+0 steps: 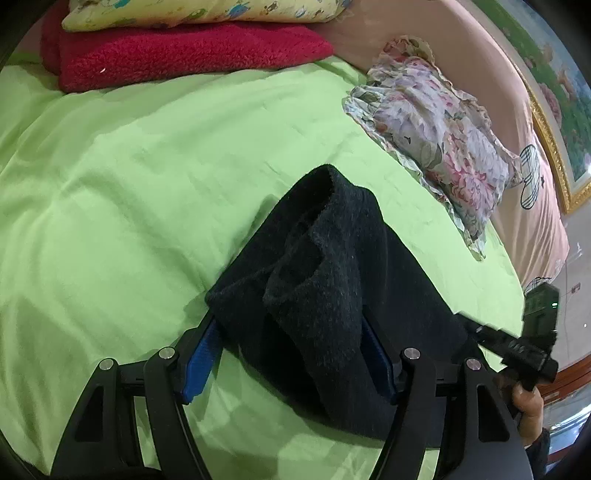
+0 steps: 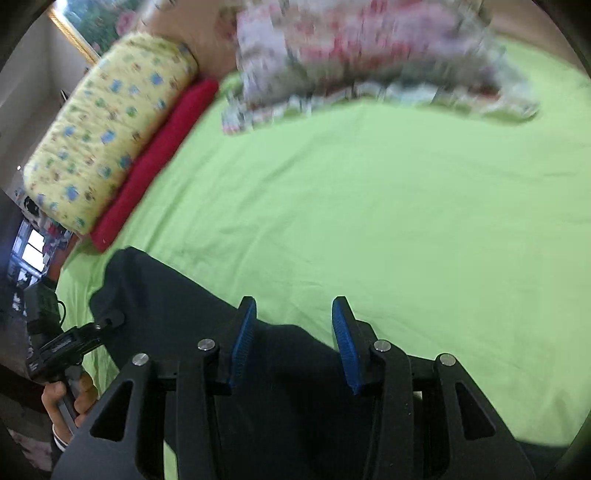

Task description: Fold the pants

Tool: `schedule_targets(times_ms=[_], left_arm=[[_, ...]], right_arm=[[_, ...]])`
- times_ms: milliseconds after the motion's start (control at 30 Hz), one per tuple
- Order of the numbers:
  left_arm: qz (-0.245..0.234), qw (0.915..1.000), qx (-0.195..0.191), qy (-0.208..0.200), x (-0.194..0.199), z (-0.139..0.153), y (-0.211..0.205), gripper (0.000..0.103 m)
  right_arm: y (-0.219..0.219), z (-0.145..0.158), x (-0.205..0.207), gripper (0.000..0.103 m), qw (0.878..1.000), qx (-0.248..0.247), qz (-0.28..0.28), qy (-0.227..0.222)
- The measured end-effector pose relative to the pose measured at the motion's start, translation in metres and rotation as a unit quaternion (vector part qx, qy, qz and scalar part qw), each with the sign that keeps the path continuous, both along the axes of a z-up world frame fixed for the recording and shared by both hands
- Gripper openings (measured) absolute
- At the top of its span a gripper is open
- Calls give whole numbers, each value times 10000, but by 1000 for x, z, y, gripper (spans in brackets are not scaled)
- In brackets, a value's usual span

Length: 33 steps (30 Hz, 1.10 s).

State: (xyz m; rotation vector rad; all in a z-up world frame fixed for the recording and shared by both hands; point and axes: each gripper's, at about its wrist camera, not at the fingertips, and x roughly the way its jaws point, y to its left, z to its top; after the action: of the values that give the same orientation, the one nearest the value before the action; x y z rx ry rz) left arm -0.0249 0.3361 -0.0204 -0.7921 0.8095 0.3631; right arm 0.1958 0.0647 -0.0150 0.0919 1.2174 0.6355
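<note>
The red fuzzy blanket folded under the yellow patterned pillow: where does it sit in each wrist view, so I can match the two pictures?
Left wrist view: the red fuzzy blanket lies along the top left, directly under the yellow patterned pillow.
Right wrist view: it runs diagonally at the left, along the pillow's lower right edge.
Shared landmark: the green bedsheet, with the dark fleece pants on it.

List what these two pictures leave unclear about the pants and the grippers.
- Pants: left wrist view, lower part cut off behind the left gripper; full layout unknown.
- Left gripper fingertips: buried under the cloth, so grip unclear.
- Flowered pillow: right wrist view, motion-blurred.
- Right gripper: open over the pants; contact with the cloth cannot be told.
</note>
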Motion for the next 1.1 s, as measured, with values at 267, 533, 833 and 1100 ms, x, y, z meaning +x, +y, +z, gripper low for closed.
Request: schedule_targets(times_ms=[267,533,833,1100], left_arm=[[-159,9989,66,-433,-5,8,-4,21],[-459,9926,844,-739,-31,51,-20,20],[-243,9935,1107,-110,-31,34,-8,55],[-137,9916,1147,-588,-48,79,-25,61]], right_arm=[[23,10,-34,14,9940,-503,798,-555],[28,34,-39,10,9866,-517,206,-1536],[1,28,-54,32,9910,67,-547,-1219],[-92,74,-118,51,9783,461,-1273,-1567]])
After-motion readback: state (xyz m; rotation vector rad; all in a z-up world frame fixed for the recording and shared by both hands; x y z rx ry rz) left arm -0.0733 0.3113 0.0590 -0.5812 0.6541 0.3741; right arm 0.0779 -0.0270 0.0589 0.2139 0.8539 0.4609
